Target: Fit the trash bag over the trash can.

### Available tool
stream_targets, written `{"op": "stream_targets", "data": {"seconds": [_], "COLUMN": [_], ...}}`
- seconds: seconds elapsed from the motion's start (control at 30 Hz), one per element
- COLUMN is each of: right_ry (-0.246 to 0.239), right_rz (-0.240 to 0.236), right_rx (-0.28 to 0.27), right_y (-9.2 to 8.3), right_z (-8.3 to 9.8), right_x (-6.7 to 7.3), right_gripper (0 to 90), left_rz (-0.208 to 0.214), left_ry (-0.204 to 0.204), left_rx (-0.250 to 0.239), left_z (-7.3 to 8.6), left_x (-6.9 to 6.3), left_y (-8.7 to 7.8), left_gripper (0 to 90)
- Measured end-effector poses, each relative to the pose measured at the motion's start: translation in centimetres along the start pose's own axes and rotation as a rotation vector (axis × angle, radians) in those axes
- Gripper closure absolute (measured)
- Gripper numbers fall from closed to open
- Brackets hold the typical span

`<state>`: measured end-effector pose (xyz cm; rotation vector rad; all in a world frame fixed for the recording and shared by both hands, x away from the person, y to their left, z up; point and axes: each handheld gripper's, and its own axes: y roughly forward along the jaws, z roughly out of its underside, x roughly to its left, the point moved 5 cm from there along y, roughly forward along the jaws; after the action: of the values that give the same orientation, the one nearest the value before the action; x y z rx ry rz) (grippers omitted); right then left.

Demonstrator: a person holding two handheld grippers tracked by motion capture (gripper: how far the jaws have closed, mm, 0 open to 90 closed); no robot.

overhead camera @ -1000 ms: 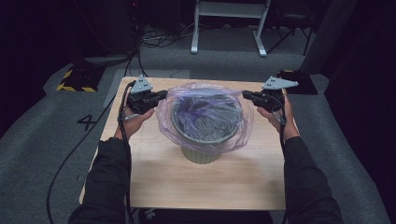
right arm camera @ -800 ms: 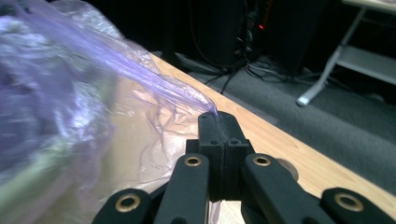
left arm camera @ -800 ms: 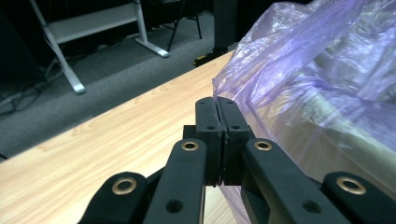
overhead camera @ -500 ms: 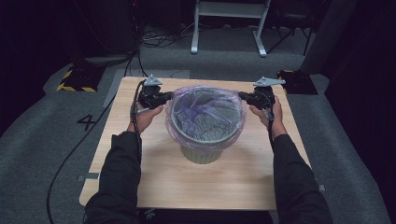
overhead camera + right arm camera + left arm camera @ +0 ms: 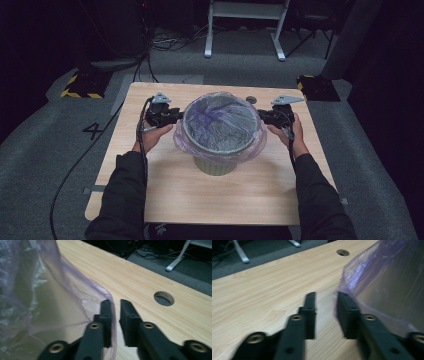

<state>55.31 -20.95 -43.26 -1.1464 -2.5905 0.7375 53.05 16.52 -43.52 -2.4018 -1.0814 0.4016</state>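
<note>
A pale green bin (image 5: pixel 215 165) stands mid-table, lined with a thin purple bag (image 5: pixel 220 120) whose edge is folded down over the rim. My left gripper (image 5: pixel 177 116) sits at the bin's left side and my right gripper (image 5: pixel 261 116) at its right, both pointing inward. The left gripper's (image 5: pixel 325 296) jaws have just been opening; bare table shows in the gap and the bag's edge (image 5: pixel 372 277) brushes the right jaw. The right gripper's (image 5: pixel 115 302) jaws have just been opening too; the bag film (image 5: pixel 75 297) drapes loosely over the left jaw, unpinched.
The wooden table (image 5: pixel 225 200) has a round cable hole (image 5: pixel 251 100) behind the bin. A black cable (image 5: pixel 75 165) trails off the left edge. White stand legs (image 5: pixel 245 30) and striped floor blocks (image 5: pixel 80 87) lie beyond the table.
Both hands have sunk beside the bin, drawing the bag's edge down over the rim. Both pairs of jaws have parted and let the film go.
</note>
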Motion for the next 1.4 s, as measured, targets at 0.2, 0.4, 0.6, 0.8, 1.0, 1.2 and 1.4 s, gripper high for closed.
{"op": "stream_targets", "data": {"seconds": [0.2,0.4,0.6,0.8,1.0,1.2,1.4], "right_ry": [-0.006,-0.012,-0.104,-0.191,-0.248,-0.240,-0.265], "right_rz": [0.031,0.004,-0.101,-0.158,-0.190,-0.198,-0.213], "right_rx": [-0.042,-0.108,-0.175,-0.152,-0.121,-0.105,-0.089], "right_y": [-3.1,-6.6,-9.9,-10.8,-9.9,-7.5,-6.1], "right_z": [0.0,0.6,1.6,2.9,3.7,4.5,5.3], "right_x": [-0.7,-0.7,2.0,5.2,7.8,9.1,9.7], "right_gripper": [47.9,37.8,31.2,26.6,21.0,44.3,85.8], "left_rz": [-0.010,-0.051,0.035,0.123,0.165,0.187,0.212], "left_ry": [0.049,0.082,0.143,0.213,0.251,0.271,0.293], "left_rx": [-0.039,-0.054,-0.104,-0.118,-0.110,-0.092,-0.066], "left_z": [1.2,2.4,3.1,3.4,3.4,3.5,4.3], "left_x": [0.0,-0.1,-2.9,-7.1,-9.2,-9.7,-9.8], "left_y": [-3.7,-6.8,-9.0,-9.0,-7.8,-6.4,-5.4], "left_gripper": [47.7,30.4,22.8,19.0,18.5,53.1,78.8]}}
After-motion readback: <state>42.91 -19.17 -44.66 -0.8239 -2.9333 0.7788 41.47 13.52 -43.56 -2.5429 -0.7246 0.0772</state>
